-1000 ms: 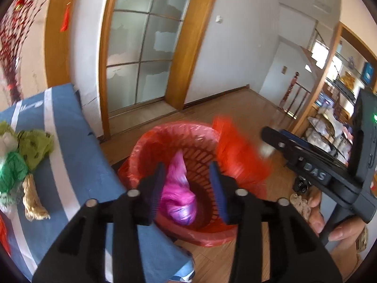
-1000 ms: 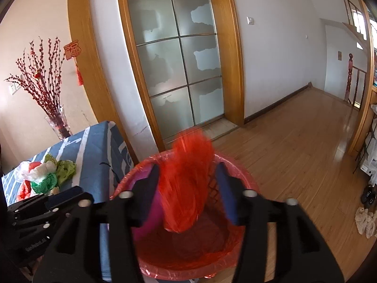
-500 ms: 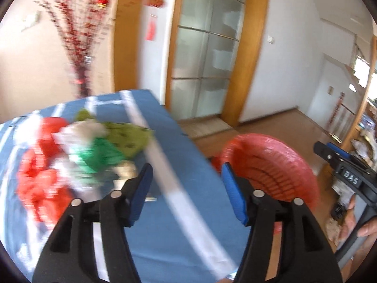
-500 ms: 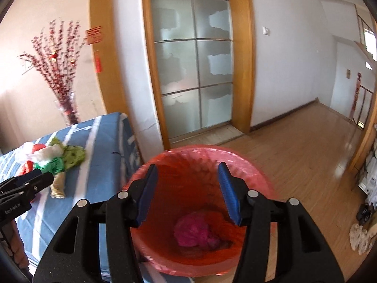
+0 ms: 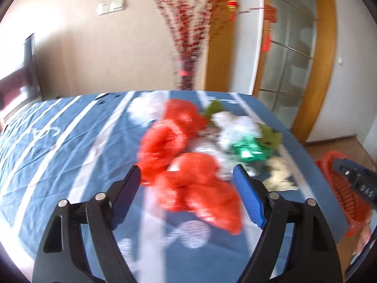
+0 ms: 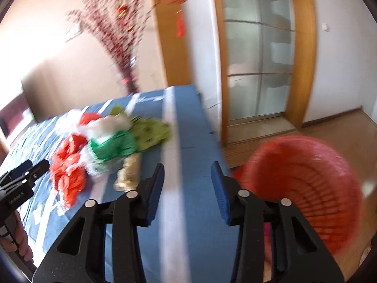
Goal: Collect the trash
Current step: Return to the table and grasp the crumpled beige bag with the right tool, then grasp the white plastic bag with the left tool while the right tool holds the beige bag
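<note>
Lying heaped on one blue cloth with white stripes point(image 5: 59, 141): crumpled trash bags point(image 5: 188, 155) of thin crinkly plastic, counted loosely through the blur as three orange-red point(image 5: 195, 188), two white point(image 5: 235, 125), one bright green point(image 5: 249, 148), one olive green point(image 6: 150, 132), plus one pale tan scrap point(image 6: 129, 172) at the pile's near edge

Standing off the cloth's right end, on wooden floor: one round red basket point(image 6: 306, 179), ribbed and lined with red film

Hovering over the pile's near side: left gripper point(image 5: 188, 193), jaws wide and opening, nearest orange-red bag seen between them, not touched

Hovering over a white stripe, between pile and basket: right gripper point(image 6: 188, 188), jaws narrower and closing, nothing between them

Seen only from the left wrist: two wall switches point(image 5: 112, 6). Seen only from the right wrist: basket interior, a hand point(image 6: 16, 243) gripping the left tool's handle
</note>
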